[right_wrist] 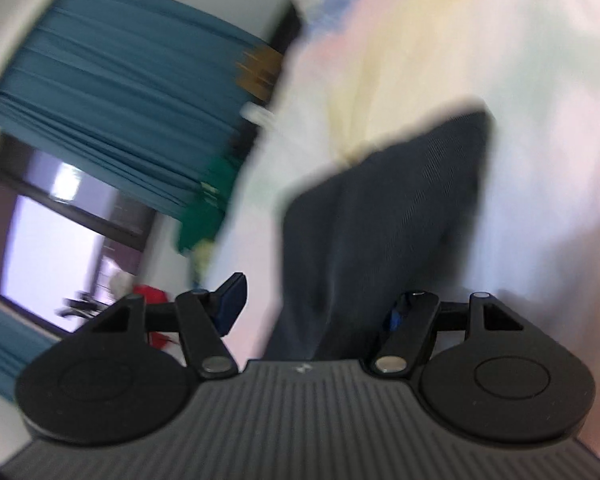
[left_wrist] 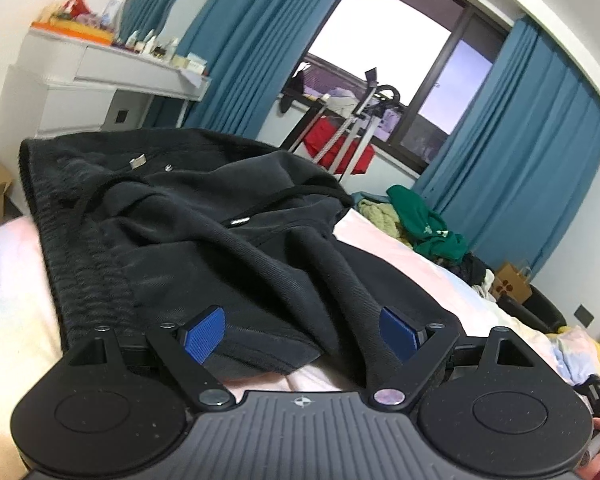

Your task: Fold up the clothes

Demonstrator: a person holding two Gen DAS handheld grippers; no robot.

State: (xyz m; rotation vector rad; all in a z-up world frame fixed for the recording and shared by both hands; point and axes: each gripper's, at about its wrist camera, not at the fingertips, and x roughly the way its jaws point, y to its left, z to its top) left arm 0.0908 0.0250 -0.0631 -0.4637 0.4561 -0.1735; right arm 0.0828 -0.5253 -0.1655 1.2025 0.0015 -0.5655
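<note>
Left gripper (left_wrist: 302,332): jaws apart, dark cloth lying between the blue pads, not pinched.
Right gripper (right_wrist: 314,304): jaws apart over a dark sleeve (right_wrist: 388,208); view blurred.
Black hoodie (left_wrist: 188,216): rumpled on the pale bed (left_wrist: 400,248).
Green garment (left_wrist: 424,220): farther back on the bed.
Curtains (left_wrist: 520,152): teal, beside the window.

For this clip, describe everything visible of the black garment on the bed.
The black garment is a dark, soft, twill-like piece lying crumpled on the pastel bedsheet. A ribbed band runs down its left edge, a drawcord crosses the middle, and small metal fittings show near the top. Folds bunch toward the centre; one long limb of fabric trails toward the camera. The left tongs stand open around its near edge, pads not pressing. In the blurred right wrist view, another dark stretch lies flat on the sheet between the open right tongs.
</note>
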